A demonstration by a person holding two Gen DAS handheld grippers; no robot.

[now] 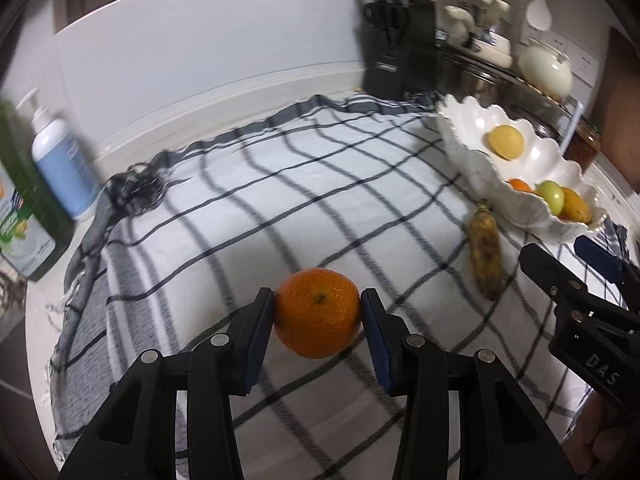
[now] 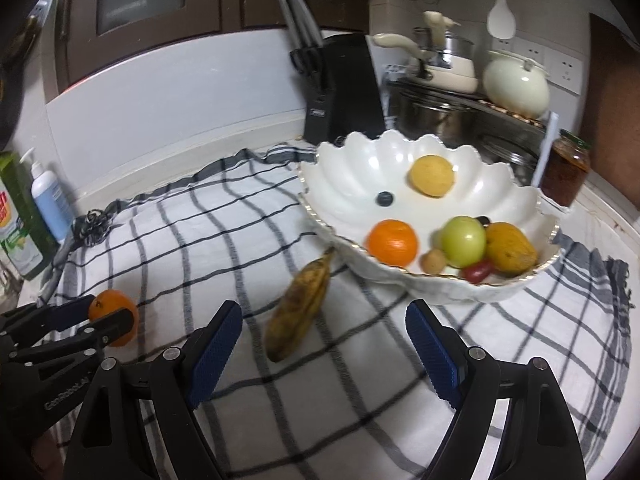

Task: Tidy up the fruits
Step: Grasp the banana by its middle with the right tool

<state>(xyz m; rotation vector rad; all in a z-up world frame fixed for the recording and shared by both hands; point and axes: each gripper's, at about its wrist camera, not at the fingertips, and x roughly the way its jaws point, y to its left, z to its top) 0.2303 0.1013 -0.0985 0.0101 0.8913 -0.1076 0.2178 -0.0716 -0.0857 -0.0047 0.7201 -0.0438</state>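
Checked cloth (image 1: 280, 184) covers the table under white wall panelling, with soap bottles (image 1: 60, 168) at the far left and a knife block (image 1: 400, 52) at the back. Left wrist view: my left gripper (image 1: 318, 312) is closed on an orange (image 1: 318, 314), one pad against each side, the fruit held above the cloth. A spotted banana (image 1: 486, 254) lies on the cloth just beside the bowl (image 1: 472, 152), which holds several fruits. My right gripper (image 1: 568, 256) shows at the right edge.

Right wrist view: my right gripper (image 2: 324, 340) stands wide open with nothing between its pads, above the cloth (image 2: 200, 232). The banana (image 2: 300, 312) lies just ahead of it, its stem reaching the bowl (image 2: 360, 160). Inside the bowl sit an orange, a green apple, a mango, a lemon and small berries. My left gripper (image 2: 102, 316), at the lower left, holds its orange (image 2: 114, 306).
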